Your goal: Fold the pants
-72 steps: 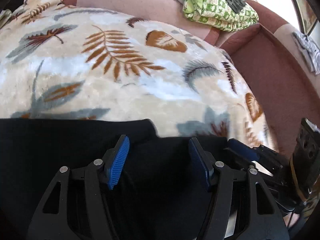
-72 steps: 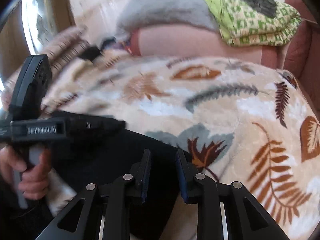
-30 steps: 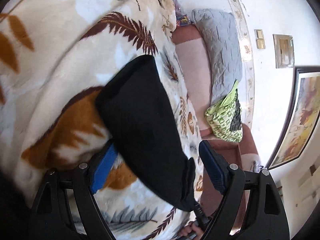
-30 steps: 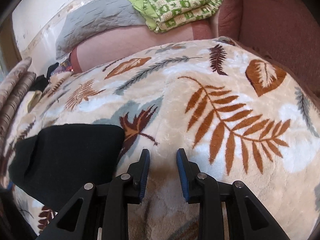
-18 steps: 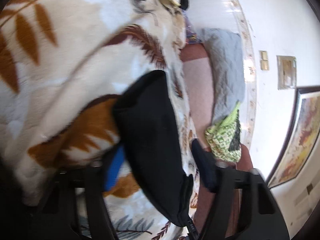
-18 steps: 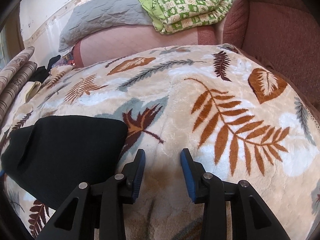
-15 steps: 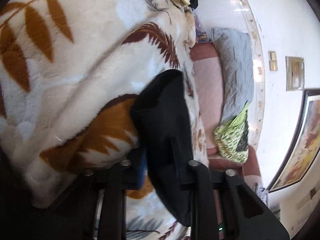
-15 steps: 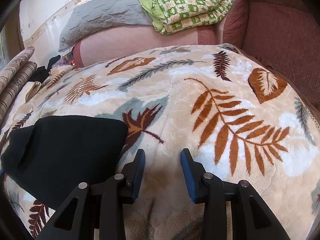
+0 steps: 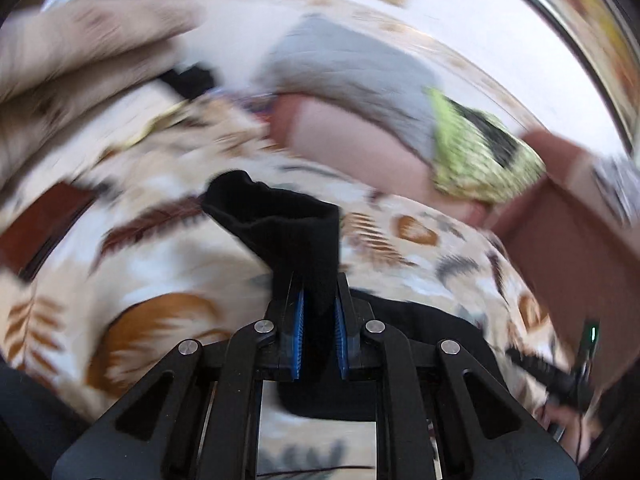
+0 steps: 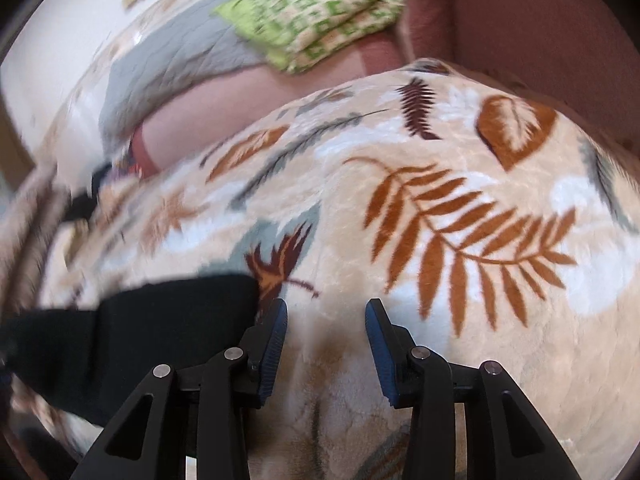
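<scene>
The black pants (image 9: 288, 224) lie on a cream blanket with a leaf print (image 9: 168, 264). My left gripper (image 9: 318, 320) is shut on an edge of the pants, and a flap of black cloth stands up from between its blue pads. The view is blurred by motion. In the right wrist view the pants (image 10: 132, 328) lie folded at the lower left. My right gripper (image 10: 326, 340) is open and empty, low over the blanket (image 10: 460, 240) just right of the pants' corner.
A grey pillow (image 10: 168, 72) and a green checked cloth (image 10: 320, 12) lie on the pink sofa back behind. A dark red sofa arm (image 10: 540, 28) rises at the right. Beige striped cloth (image 9: 72, 56) sits at the far left.
My left gripper has shut on the pants' edge and swung round, lifting a flap of cloth. My right gripper has opened wider and shifted slightly.
</scene>
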`<state>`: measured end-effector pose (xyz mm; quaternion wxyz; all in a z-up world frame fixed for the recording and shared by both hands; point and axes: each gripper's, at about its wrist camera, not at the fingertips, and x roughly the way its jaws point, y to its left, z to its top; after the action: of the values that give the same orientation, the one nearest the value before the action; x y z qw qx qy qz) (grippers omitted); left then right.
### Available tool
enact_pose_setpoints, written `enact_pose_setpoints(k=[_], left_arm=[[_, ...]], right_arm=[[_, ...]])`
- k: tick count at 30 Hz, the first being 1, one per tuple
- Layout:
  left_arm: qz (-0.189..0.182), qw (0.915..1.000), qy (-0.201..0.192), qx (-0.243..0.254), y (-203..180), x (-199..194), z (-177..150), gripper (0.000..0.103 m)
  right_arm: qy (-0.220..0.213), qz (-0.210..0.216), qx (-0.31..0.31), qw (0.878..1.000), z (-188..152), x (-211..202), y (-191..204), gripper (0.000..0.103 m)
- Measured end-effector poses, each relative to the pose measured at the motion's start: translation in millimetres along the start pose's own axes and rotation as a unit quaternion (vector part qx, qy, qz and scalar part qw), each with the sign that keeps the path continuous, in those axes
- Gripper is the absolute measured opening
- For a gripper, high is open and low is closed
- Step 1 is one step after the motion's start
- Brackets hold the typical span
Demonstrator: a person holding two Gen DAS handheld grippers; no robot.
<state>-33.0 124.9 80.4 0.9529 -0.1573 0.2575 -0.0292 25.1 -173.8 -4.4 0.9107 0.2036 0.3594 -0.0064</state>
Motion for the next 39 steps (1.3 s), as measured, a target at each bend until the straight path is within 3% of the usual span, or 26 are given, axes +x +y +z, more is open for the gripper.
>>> enact_pose_setpoints(k=[2, 6, 8, 17, 28, 31, 34, 36, 39], left_arm=[[-0.027, 0.9986, 0.006, 0.044, -32.9, 5.7, -7.4, 0.012], [-0.06, 0.9879, 0.016, 0.142, -99.8, 22.9, -30.5, 0.012], [-0.075, 0.9835, 0.025, 0.163, -124.2, 32.5, -38.2, 0.012], [-0.082, 0.978, 0.079, 0.175, -173.4, 72.0, -61.0, 0.012], [-0.105, 0.9722, 0.071, 0.197, -198.8, 63.7, -73.6, 0.011], [-0.108, 0.9692, 0.087, 0.203, -204.4, 71.5, -81.4, 0.011], [-0.107, 0.9628, 0.133, 0.21, -205.1, 93.8, -95.4, 0.011], [-0.117, 0.9624, 0.133, 0.206, -202.1, 94.7, -100.3, 0.012], [-0.169, 0.9574, 0.139, 0.189, -198.7, 87.3, -101.1, 0.044]], right_arm=[[-0.009, 0.006, 0.011, 1.0, 3.8, -6.6, -4.0, 0.039], [-0.013, 0.02, 0.032, 0.999, 3.5, -15.4, -12.1, 0.039], [-0.006, 0.022, 0.026, 0.999, 2.7, -15.9, -14.3, 0.039], [0.007, 0.024, 0.058, 0.998, -2.5, -20.3, -41.5, 0.039], [0.013, 0.019, 0.059, 0.998, -2.7, -17.1, -41.7, 0.039], [0.013, 0.019, 0.058, 0.998, -3.0, -16.5, -41.8, 0.039], [0.013, 0.018, 0.055, 0.998, -3.6, -16.8, -41.8, 0.039], [0.012, 0.013, 0.048, 0.999, -3.6, -17.8, -40.5, 0.039], [-0.002, 0.014, 0.032, 0.999, -1.9, -23.5, -33.5, 0.039]])
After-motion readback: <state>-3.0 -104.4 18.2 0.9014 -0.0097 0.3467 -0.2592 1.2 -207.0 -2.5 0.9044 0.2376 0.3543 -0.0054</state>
